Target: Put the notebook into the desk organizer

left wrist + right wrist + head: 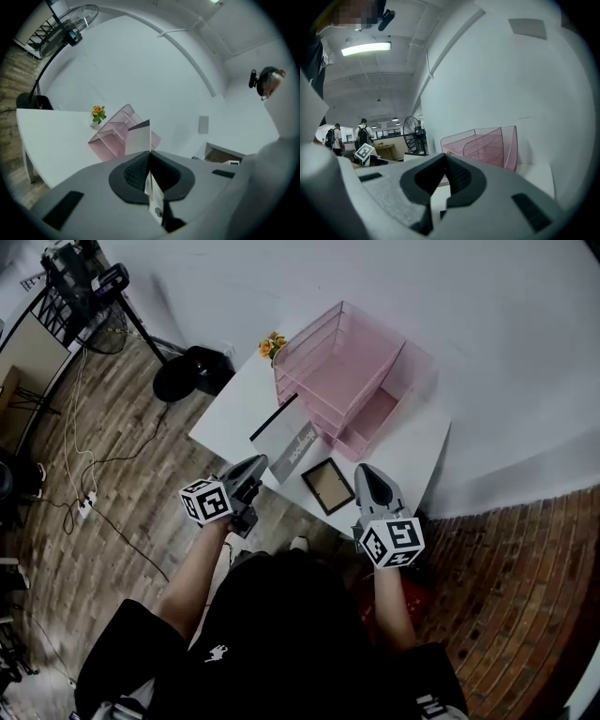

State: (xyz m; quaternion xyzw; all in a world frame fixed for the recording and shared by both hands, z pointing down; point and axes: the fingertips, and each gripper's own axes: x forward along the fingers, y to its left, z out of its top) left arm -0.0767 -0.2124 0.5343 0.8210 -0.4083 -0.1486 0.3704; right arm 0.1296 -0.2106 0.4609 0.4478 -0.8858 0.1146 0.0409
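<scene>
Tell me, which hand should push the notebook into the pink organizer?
Left. The left gripper is already shut on the notebook, which points toward the pink organizer on the table. The right gripper is shut with nothing in it, near the small picture frame.
</scene>
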